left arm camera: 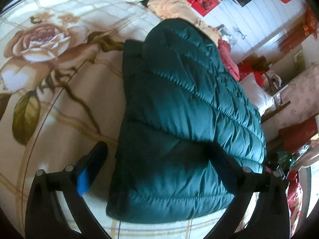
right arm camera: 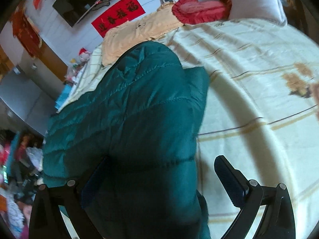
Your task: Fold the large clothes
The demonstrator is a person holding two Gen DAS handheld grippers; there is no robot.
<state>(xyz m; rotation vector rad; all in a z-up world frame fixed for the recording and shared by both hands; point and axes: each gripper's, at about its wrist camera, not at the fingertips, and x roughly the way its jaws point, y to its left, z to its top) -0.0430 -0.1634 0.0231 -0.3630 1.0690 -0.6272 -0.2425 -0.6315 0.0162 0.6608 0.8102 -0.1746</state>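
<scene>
A dark teal quilted puffer jacket [left arm camera: 179, 107] lies folded into a bundle on the bed. My left gripper [left arm camera: 159, 169] hangs over its near end with its jaws wide open, one finger on each side of the jacket, gripping nothing. In the right wrist view the same jacket [right arm camera: 135, 109] fills the middle. My right gripper [right arm camera: 159, 181] is open too: its left finger [right arm camera: 93, 181] is against the jacket's near end and its right finger [right arm camera: 229, 179] stands over the bare sheet.
The bed carries a cream sheet with a rose print [left arm camera: 39, 39] and thin stripes [right arm camera: 249, 69]. A peach blanket [right arm camera: 139, 29], a red heart cushion [right arm camera: 197, 8] and a white pillow [right arm camera: 257, 2] lie at its head. Cluttered floor [right arm camera: 18, 169] lies beside it.
</scene>
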